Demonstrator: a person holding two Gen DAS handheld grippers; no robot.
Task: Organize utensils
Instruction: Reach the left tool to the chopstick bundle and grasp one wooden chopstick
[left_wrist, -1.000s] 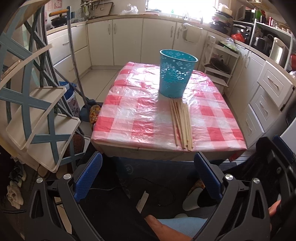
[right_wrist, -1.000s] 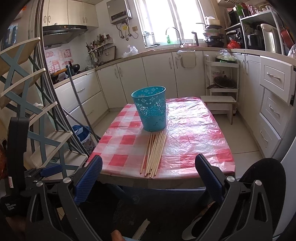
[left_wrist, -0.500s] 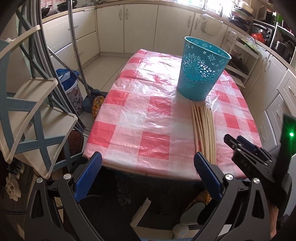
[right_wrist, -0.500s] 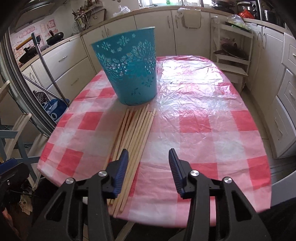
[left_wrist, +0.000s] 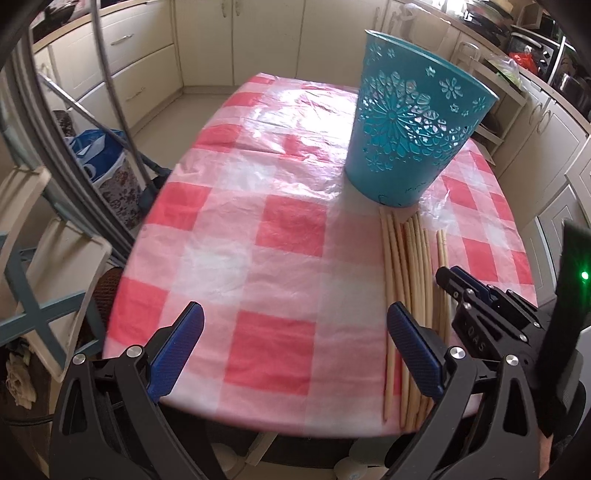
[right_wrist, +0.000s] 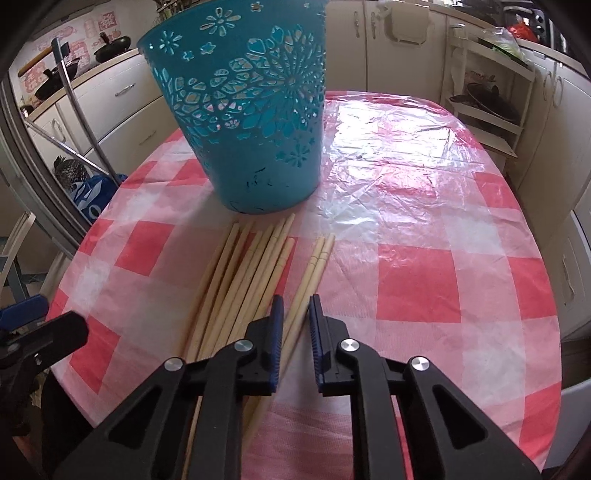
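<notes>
On the checked table, left wrist view:
Left gripper (left_wrist: 293, 345): jaws spread wide, nothing between the blue pads, poised over the near table edge.
Basket (left_wrist: 413, 133): teal, perforated, upright on the far right part of the table (left_wrist: 258, 221).
Chopsticks (left_wrist: 406, 277): pale bundle lying flat, far tips just short of the basket's base, near ends at the table edge.
Right gripper (left_wrist: 448, 277): seen from the side, tips down over the rightmost sticks.

Over the same table, right wrist view:
Right gripper (right_wrist: 296, 308): jaws just been closing, now narrow, around a separated pair (right_wrist: 312, 273) of chopsticks; actual pad contact unclear.
Main bundle (right_wrist: 240, 284): just left of that pair.
Basket (right_wrist: 251, 110): directly beyond the stick tips.
</notes>
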